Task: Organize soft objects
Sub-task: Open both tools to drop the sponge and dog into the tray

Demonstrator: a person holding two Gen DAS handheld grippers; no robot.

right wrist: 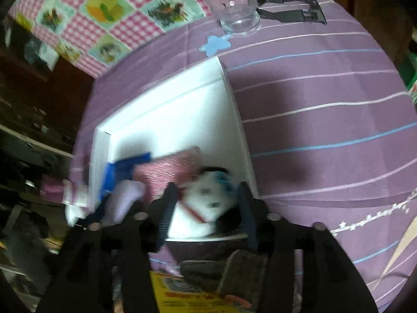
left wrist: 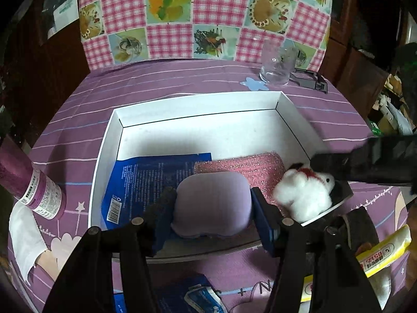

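A white box (left wrist: 109, 140) sits on the purple tablecloth. Inside it lie a blue packet (left wrist: 146, 182) and a pink glittery sponge (left wrist: 245, 169). My left gripper (left wrist: 212, 208) is shut on a pale lilac soft pad (left wrist: 212, 203) over the box's near side. My right gripper (right wrist: 206, 203) is shut on a white plush toy (right wrist: 208, 200) with black patches and a red ribbon, at the box's near right corner (right wrist: 242, 156). The plush (left wrist: 302, 195) and the right gripper's black body show at the right of the left wrist view.
A clear glass (left wrist: 277, 64) and a black clip (left wrist: 310, 78) stand at the table's far right. A purple roll (left wrist: 31, 182) lies left of the box. A yellow packet (left wrist: 378, 255) and a grey felt piece (right wrist: 242, 274) lie near the front edge.
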